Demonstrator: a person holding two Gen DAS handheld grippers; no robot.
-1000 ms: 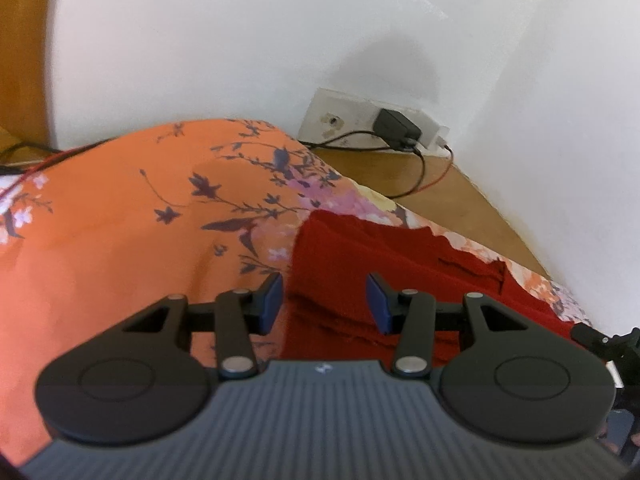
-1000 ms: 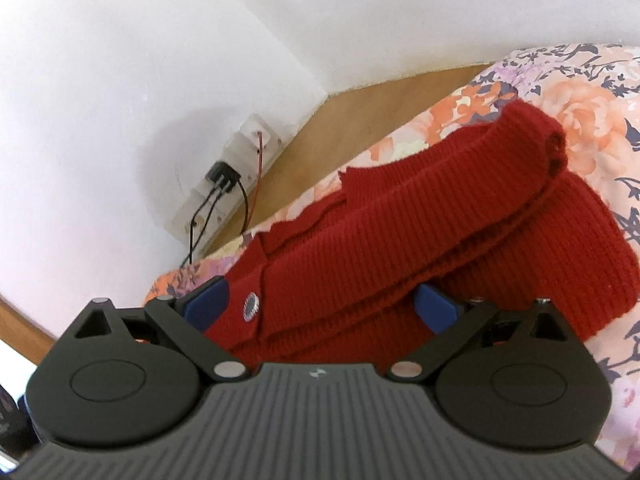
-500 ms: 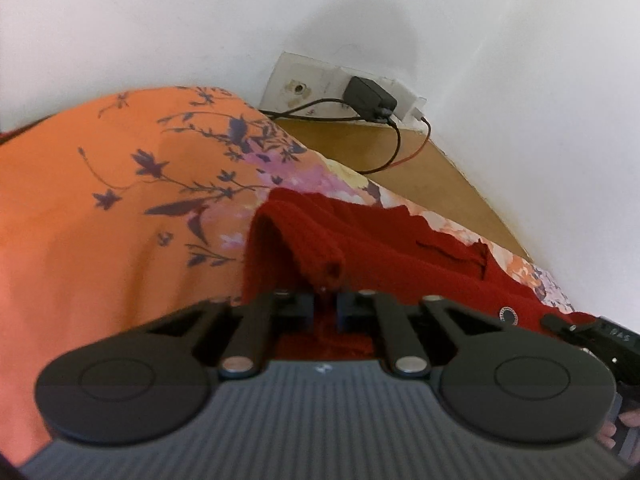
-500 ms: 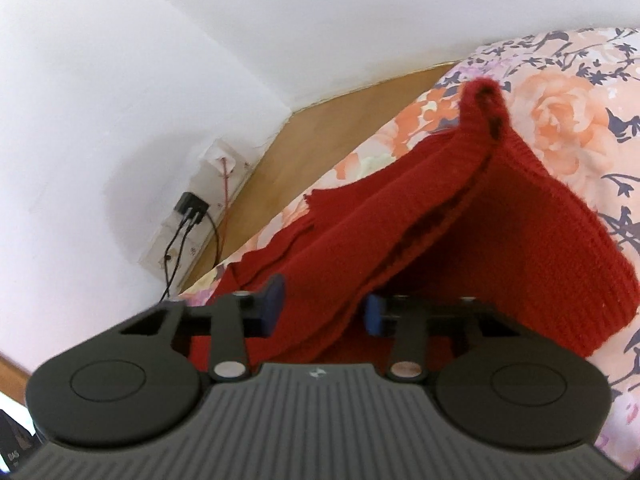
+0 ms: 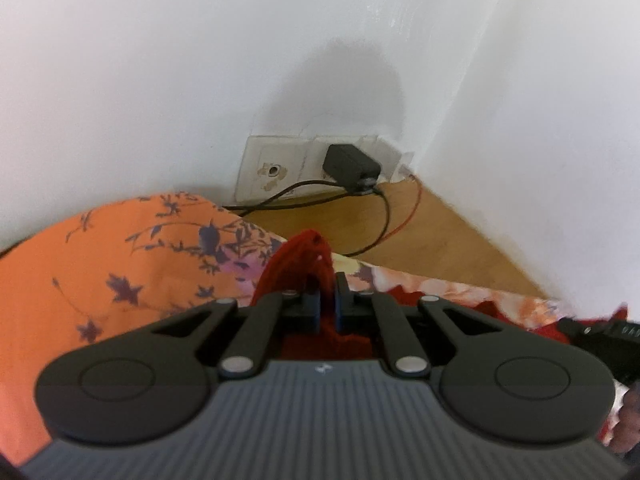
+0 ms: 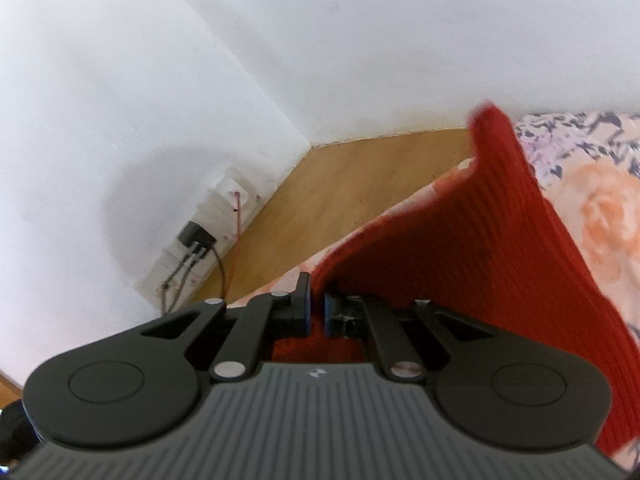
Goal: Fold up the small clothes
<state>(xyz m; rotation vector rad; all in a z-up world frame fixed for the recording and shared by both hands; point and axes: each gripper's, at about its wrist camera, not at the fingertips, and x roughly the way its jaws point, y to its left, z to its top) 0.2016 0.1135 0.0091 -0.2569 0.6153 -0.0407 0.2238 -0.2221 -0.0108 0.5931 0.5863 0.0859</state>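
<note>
Pinching a ridge of red knit between its blue pads, your left gripper (image 5: 328, 300) has its jaws drawn almost together, with only the thickness of the fabric between them. The red sweater (image 5: 298, 258) bunches up into a peak just past the fingertips and drops away below them, and more of it shows low at the right edge of that view. Your left tool points forward and a little upward toward the corner of the room, where a wall socket plate (image 5: 276, 170) carries a black charger (image 5: 350, 166) with a dark cable (image 5: 384, 216) trailing over the wooden floor (image 5: 436, 240).

Your right gripper (image 6: 316, 312) is likewise clamped on the sweater, jaws nearly touching with red cloth caught between the blue pads (image 6: 306, 312). From that pinch the sweater (image 6: 480, 248) rises as a broad ribbed sheet, lifted off the bed and stretching up and to the right to a raised tip. Your right tool tilts upward too, aimed at the same corner from the other side.

Beneath both tools lies the floral bedspread (image 5: 100, 272), orange with dark sprigs on your left, pale with peach blooms on your right. Part of your hand (image 5: 628, 428) shows at the lower right edge of the left view, blurred.
</note>
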